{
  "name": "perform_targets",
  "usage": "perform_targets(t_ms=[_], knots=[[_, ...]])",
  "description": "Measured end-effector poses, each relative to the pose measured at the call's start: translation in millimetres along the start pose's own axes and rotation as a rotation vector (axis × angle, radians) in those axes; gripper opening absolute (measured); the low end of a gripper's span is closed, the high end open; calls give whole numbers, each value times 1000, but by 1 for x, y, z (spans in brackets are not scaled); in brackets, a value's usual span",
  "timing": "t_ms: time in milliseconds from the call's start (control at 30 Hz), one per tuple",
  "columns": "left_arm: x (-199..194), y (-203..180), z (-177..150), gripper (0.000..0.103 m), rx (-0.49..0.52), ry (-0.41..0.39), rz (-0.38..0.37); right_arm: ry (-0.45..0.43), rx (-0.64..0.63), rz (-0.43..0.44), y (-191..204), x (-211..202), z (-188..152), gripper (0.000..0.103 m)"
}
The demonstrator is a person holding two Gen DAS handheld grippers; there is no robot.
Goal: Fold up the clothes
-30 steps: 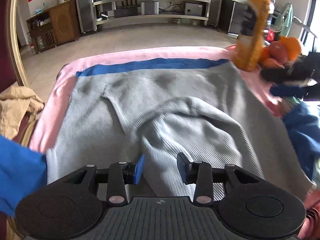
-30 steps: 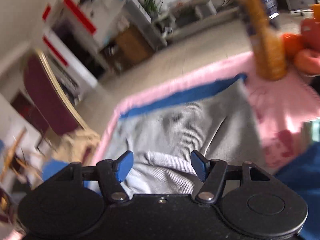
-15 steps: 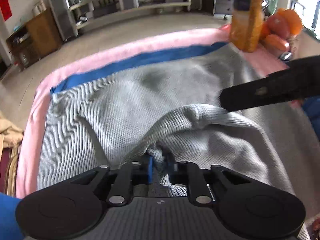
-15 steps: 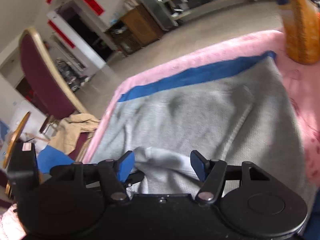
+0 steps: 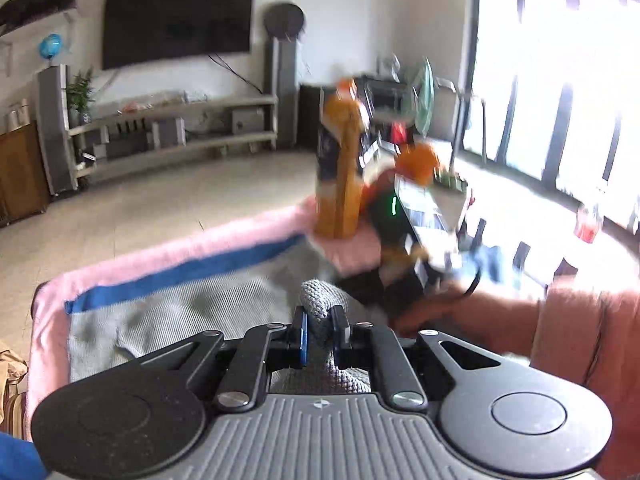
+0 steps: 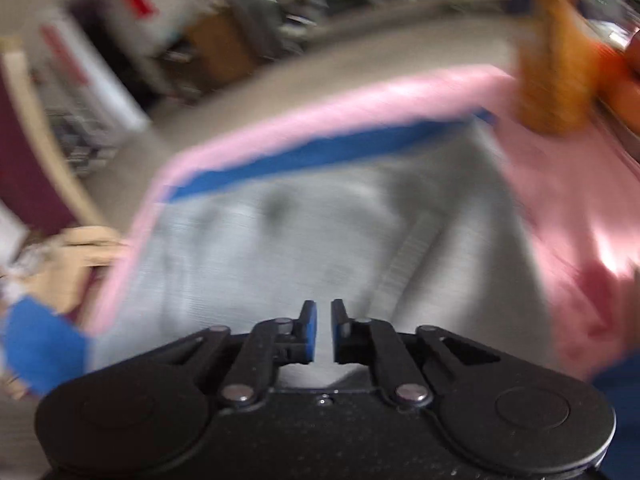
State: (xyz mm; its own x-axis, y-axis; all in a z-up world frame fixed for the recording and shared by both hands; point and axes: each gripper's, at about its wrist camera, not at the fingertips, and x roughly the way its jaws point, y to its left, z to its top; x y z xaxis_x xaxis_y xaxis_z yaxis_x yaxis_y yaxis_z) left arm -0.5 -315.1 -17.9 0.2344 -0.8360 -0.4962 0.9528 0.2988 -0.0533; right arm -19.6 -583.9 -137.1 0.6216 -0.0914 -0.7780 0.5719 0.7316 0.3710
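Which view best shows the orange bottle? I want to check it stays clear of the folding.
The left wrist view: the orange bottle shows whole, cap included, upright on the pink blanket past the grey sweater. The right wrist view shows only its blurred lower body, top cut off.

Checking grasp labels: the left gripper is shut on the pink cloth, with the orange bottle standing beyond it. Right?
Not quite. The left wrist view shows the left gripper shut on a fold of the grey sweater, not the pink cloth. The orange bottle does stand beyond.
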Motion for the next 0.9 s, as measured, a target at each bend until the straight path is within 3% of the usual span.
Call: perform_targets(t_ms=[67, 200, 267, 300, 400, 533, 633, 667, 700, 733, 800, 900], knots=[[0, 10, 2, 11, -26, -6, 24, 12, 82, -32, -18, -7, 3, 13], [50, 41, -9, 31, -97, 113, 270, -52, 193, 32, -40, -46, 5, 27], [68, 61, -20, 23, -189, 172, 429, -94, 222, 41, -48, -67, 4, 32], [68, 68, -26, 23, -242, 190, 470, -110, 251, 50, -53, -79, 1, 33], [52, 76, -40, 30, -316, 220, 443, -169, 333, 149, -73, -121, -8, 46], [31, 50, -60, 28, -203, 275, 390, -247, 402, 293, -96, -167, -29, 50], [25, 17, -71, 29, -136, 238, 243, -252, 463, 349, -110, -176, -55, 49], [31, 5, -73, 30, -93, 219, 228, -232, 470, 342, -111, -171, -62, 46], [38, -7, -74, 32, -47, 200, 219, -197, 463, 326, -110, -163, -65, 33], [49, -14, -75, 32, 2, 182, 233, -160, 454, 311, -109, -156, -68, 23], [82, -7, -74, 30, -9, 219, 288, -105, 439, 293, -112, -142, -68, 23], [118, 30, -68, 27, -138, 272, 402, -185, 507, 312, -136, -156, -64, 23]])
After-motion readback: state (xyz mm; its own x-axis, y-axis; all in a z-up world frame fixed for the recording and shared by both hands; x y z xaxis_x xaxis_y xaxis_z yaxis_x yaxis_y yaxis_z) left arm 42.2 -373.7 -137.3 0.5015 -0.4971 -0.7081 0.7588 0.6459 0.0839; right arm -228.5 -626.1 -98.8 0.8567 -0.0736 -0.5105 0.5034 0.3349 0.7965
